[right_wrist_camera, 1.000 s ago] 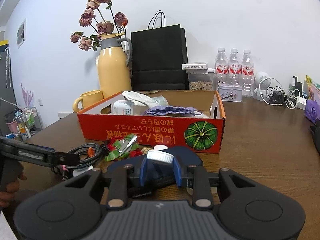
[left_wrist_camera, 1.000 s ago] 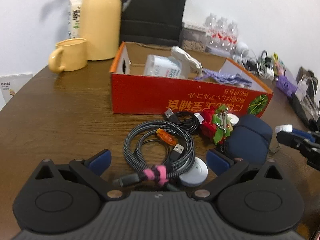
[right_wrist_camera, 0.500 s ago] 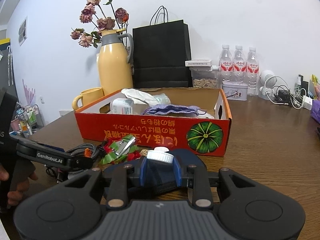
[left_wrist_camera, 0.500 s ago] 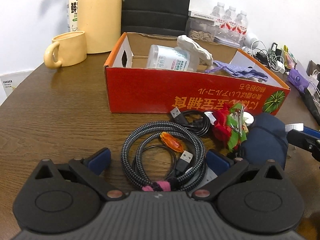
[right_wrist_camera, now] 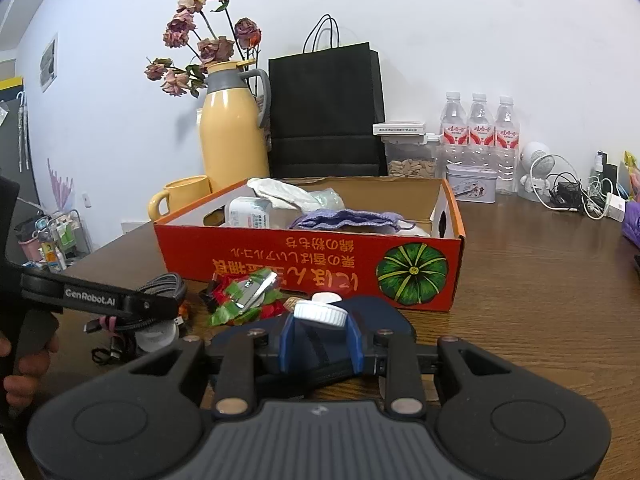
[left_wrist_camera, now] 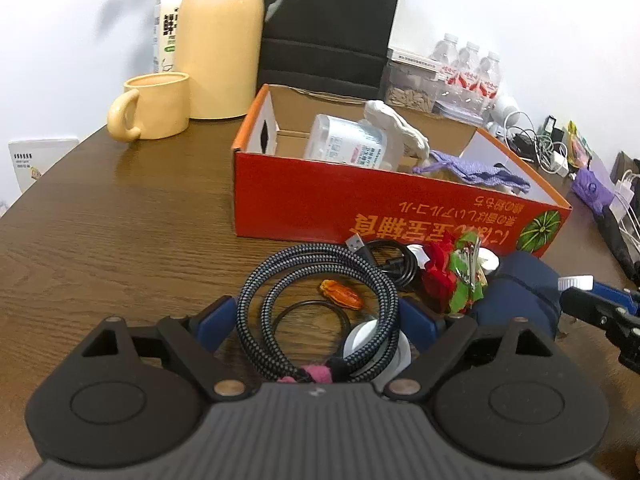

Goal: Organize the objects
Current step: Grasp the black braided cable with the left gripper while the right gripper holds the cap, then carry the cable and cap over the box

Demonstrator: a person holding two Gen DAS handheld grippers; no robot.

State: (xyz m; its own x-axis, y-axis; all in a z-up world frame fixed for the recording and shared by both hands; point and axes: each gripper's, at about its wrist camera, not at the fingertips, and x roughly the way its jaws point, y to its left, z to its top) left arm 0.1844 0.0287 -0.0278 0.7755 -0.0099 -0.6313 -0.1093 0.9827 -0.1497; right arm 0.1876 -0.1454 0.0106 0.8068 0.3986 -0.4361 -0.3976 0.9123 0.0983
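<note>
Your left gripper (left_wrist_camera: 316, 316) is sitting low over the braided cable coil (left_wrist_camera: 320, 304) on the wooden table (left_wrist_camera: 120, 220), jaws spread wide w/ the coil between them. They've just been closing in a bit, and the blue pads are standing right at the coil's outer loops on both sides; can't tell if they're pressing yet. A white puck (left_wrist_camera: 376, 348) and a thin black ring are lying inside/under the coil, plus a small orange bit (left_wrist_camera: 340, 294).

Your right gripper (right_wrist_camera: 321, 340) is pinching a white cap (right_wrist_camera: 320, 314) between its blue pads, hovering just over the navy pouch (right_wrist_camera: 360, 320), in front of the red box (right_wrist_camera: 304, 264).

The box is sitting open mid-table, w/ a white bottle (right_wrist_camera: 248, 212), crumpled white cloth and purple cloth (right_wrist_camera: 344, 218) inside. A red-green foil piece (right_wrist_camera: 244, 296) w/ a metal clip is lying just beside the box front, btw the coil and pouch. Yellow jug (right_wrist_camera: 234, 136) and mug (right_wrist_camera: 184, 196) are standing behind the box's left end.
</note>
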